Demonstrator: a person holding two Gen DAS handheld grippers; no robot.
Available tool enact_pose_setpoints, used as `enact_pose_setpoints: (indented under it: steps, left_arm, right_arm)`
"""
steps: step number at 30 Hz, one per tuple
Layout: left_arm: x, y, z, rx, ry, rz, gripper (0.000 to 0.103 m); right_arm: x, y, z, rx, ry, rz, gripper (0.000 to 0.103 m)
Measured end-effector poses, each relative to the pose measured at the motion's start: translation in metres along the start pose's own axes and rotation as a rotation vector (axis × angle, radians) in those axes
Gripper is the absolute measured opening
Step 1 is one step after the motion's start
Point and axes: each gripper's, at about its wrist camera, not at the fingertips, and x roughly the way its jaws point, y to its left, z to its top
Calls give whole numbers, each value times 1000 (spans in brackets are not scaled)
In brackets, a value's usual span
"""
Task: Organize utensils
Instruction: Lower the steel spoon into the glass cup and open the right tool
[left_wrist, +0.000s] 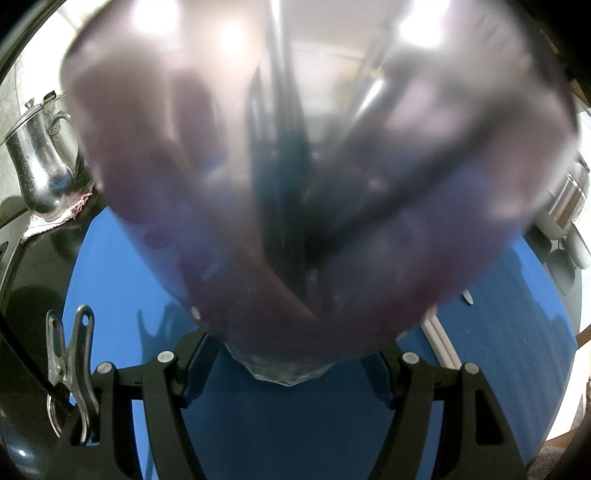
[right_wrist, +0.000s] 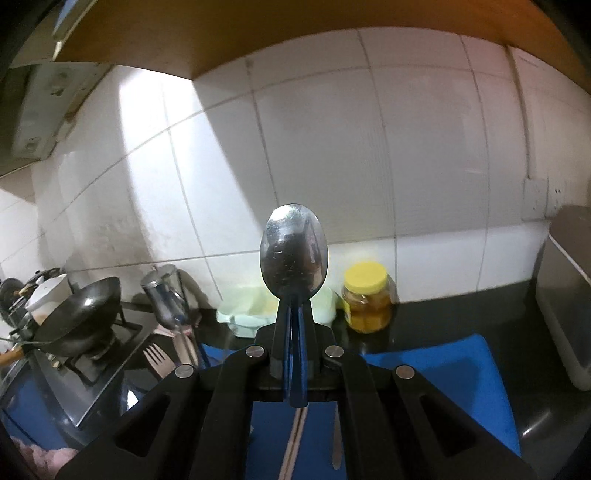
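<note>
Two views are supplied.

Left wrist view: the left gripper (left_wrist: 291, 354) is clamped on a clear, purple-tinted plastic tumbler (left_wrist: 317, 177), its black fingers pressed against the tumbler's lower sides. The tumbler sits so close to the lens that it is blurred and fills most of the frame. Dark upright shapes inside it cannot be identified. Its faceted base (left_wrist: 286, 373) shows between the fingers, over a blue mat (left_wrist: 110, 277); contact between base and mat cannot be determined. A shiny metal jug with a lid (left_wrist: 40, 158) stands on a cloth beyond the mat's far left edge. A metal spring clip (left_wrist: 72, 365) sits at the lower left. Part of a utensil tip (left_wrist: 467, 297) shows on the mat at the right, mostly hidden by the tumbler.

Right wrist view: the right gripper (right_wrist: 295, 321) is closed tight on the handle of a stainless steel spoon (right_wrist: 294, 251). The bowl stands upright above the fingertips, raised in front of the white tiled wall; the handle is hidden between the fingers. Below, the gripper body partly covers long utensil handles (right_wrist: 291, 443) lying on the blue mat. A wooden fork (right_wrist: 157, 360) lies on the dark counter (right_wrist: 443, 317) off the mat's left edge. A yellow-lidded jar (right_wrist: 367, 297) stands at the counter's back edge.
</note>
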Motion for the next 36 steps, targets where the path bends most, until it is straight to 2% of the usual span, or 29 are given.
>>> enact_pose_setpoints:
  steps: [16, 24, 36]
  left_arm:
    - [0, -1, 0, 0, 0, 0, 74]
    - [0, 0, 0, 0, 0, 0, 74]
    - [0, 0, -1, 0, 0, 0, 74]
  right_arm:
    - [-4, 60, 35, -83, -54, 158, 5]
    - [23, 81, 8, -134, 28, 172, 5]
    - [50, 80, -20, -145, 160, 190, 5]
